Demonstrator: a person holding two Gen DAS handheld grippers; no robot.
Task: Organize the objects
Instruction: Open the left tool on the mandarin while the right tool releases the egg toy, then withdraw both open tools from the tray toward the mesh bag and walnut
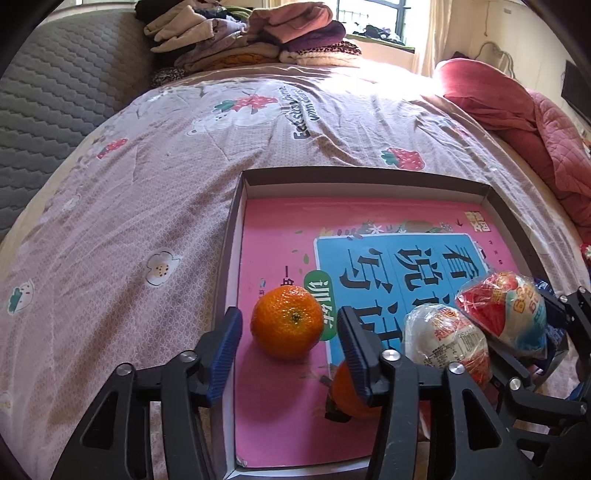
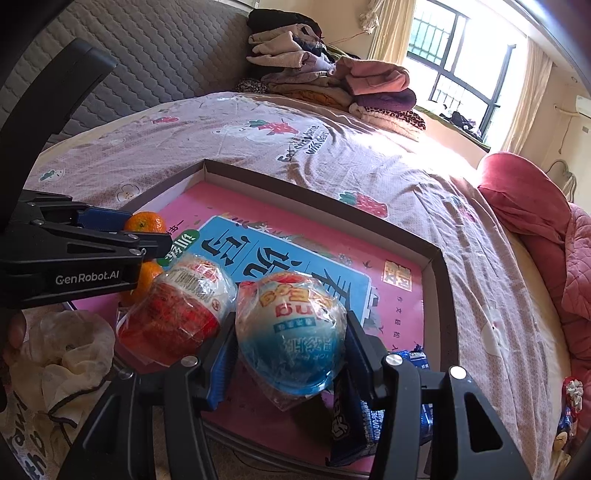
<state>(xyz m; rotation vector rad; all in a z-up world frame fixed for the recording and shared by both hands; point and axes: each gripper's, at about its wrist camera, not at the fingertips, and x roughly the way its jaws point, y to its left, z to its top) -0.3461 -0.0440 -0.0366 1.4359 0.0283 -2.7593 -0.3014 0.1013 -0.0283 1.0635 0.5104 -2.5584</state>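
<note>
Left claw (image 1: pixel 290 332): jaws stand wide, pads clear of the orange (image 1: pixel 287 322) that sits between them on the pink book (image 1: pixel 266 406). No contact visible on either pad. A second orange (image 1: pixel 345 397) lies behind the claw's right finger, partly hidden by it.

Right claw (image 2: pixel 288 345): jaws closed on the blue-and-white wrapped egg (image 2: pixel 291 332), both pads against its sides. The egg tilts, resting low in the claw. Just left of this claw lies the red-and-white wrapped egg (image 2: pixel 184 306), touching or nearly touching the blue one. A blue packet (image 2: pixel 347 424) sits below the claw's right finger.

All items lie inside the box (image 1: pixel 369 175), which rests on the bed (image 1: pixel 147 184). Beyond both claws, folded clothes (image 1: pixel 251 33) are stacked at the far end of the bed. A red quilt (image 1: pixel 517 110) lies far right of the claws.
</note>
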